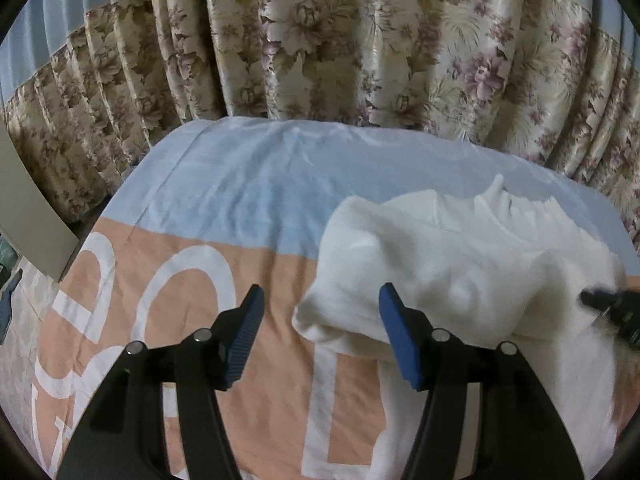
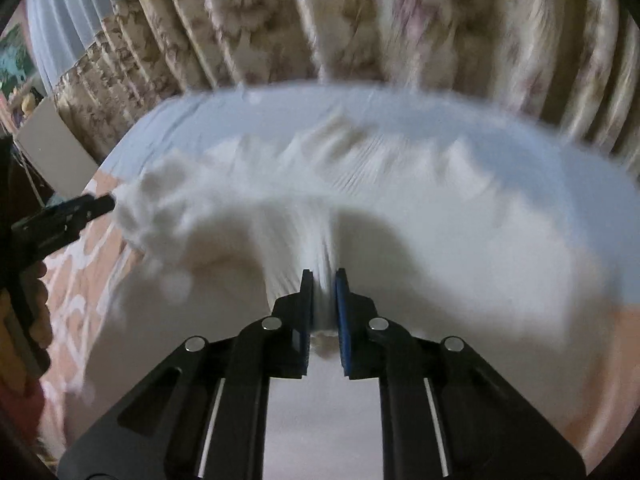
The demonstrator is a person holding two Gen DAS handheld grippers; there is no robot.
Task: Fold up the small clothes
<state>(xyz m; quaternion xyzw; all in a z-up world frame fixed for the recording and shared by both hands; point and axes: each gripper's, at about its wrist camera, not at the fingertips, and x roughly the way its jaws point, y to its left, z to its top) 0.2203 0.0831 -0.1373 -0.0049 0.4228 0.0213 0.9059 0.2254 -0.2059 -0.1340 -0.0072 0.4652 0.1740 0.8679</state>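
Note:
A small white garment (image 1: 452, 276) lies rumpled on a bed sheet (image 1: 248, 200) that is pale blue at the back and peach with big white letters in front. My left gripper (image 1: 320, 312) stands open at the garment's left edge, with nothing pinched between its blue pads (image 1: 400, 336). In the right wrist view my right gripper (image 2: 323, 292) is shut on a bunched fold of the white garment (image 2: 400, 248), and cloth shows between its pads. The right gripper's tip (image 1: 604, 300) shows at the right edge of the left view; the left gripper (image 2: 72, 210) shows at the left of the right view.
A floral curtain (image 1: 320, 40) hangs just behind the bed. A pale board or furniture panel (image 1: 36, 208) stands at the left beside the bed. A hand (image 2: 36, 308) holding the left tool shows at the left edge.

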